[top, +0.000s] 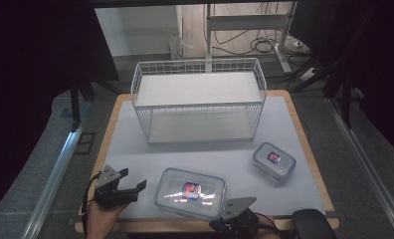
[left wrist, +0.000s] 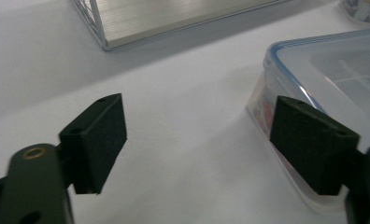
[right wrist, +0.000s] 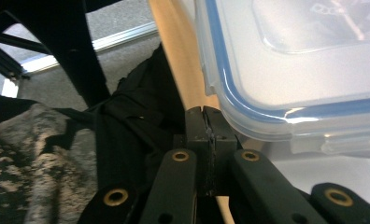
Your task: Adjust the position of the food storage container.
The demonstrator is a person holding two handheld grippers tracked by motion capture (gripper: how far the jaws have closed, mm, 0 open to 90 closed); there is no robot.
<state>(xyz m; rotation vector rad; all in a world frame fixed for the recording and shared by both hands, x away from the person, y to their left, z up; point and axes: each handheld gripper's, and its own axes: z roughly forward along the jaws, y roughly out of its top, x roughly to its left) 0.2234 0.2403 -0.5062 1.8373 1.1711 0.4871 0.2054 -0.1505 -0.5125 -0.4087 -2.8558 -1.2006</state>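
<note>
My left gripper (top: 135,188) has its fingers spread, empty, beside the large lidded container (top: 190,192); my right gripper (right wrist: 206,122) is clenched on nothing at its near corner.

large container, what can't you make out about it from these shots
- Large container, high view: contents hidden by glare on the lid and the label.
- Left gripper view: its far side is cut off by the right edge.
- Right gripper view: the shut right claw sits at its corner; whether they touch is unclear.
</note>
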